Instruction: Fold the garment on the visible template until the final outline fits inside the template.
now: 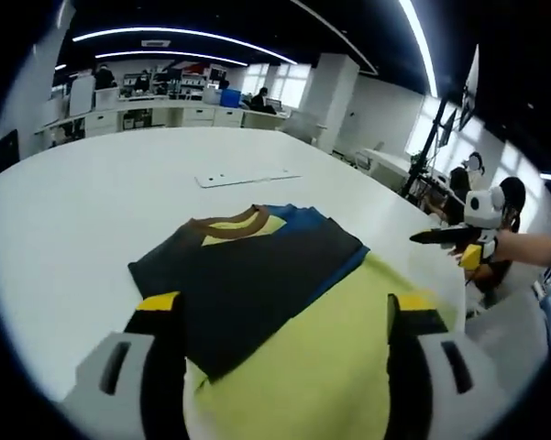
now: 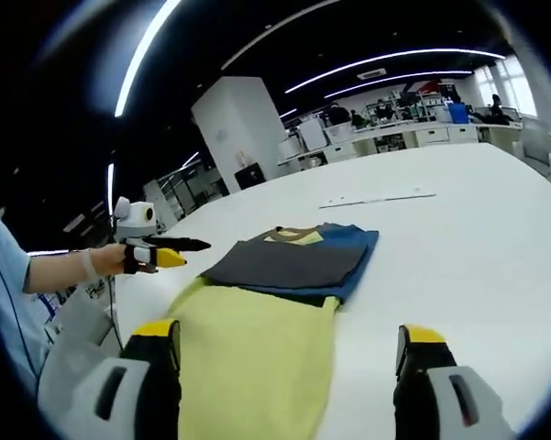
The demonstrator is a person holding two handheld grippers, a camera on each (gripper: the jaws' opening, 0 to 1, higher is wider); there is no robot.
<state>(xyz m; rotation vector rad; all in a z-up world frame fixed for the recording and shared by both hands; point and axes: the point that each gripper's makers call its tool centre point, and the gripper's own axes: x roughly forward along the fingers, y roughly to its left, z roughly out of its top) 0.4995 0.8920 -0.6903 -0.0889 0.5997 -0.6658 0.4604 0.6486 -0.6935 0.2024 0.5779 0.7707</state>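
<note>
A folded garment (image 1: 257,275), dark grey with a brown collar and blue and yellow patches, lies on the white table (image 1: 73,211). Its near part rests on the far end of a yellow-green template sheet (image 1: 330,367). My left gripper (image 1: 289,307) hovers open over the garment's near edge, with nothing between its jaws. In the right gripper view the garment (image 2: 293,257) and the template (image 2: 257,357) lie ahead of my right gripper (image 2: 289,335), which is open and empty above the sheet. Each gripper also appears side-on in the other's view: the right gripper (image 1: 449,236) and the left gripper (image 2: 165,249).
A thin white strip (image 1: 247,176) lies flat on the table beyond the garment, seen again as the strip (image 2: 376,198). The table's edge curves close by on the person's side. Office desks and seated people (image 1: 509,197) fill the background.
</note>
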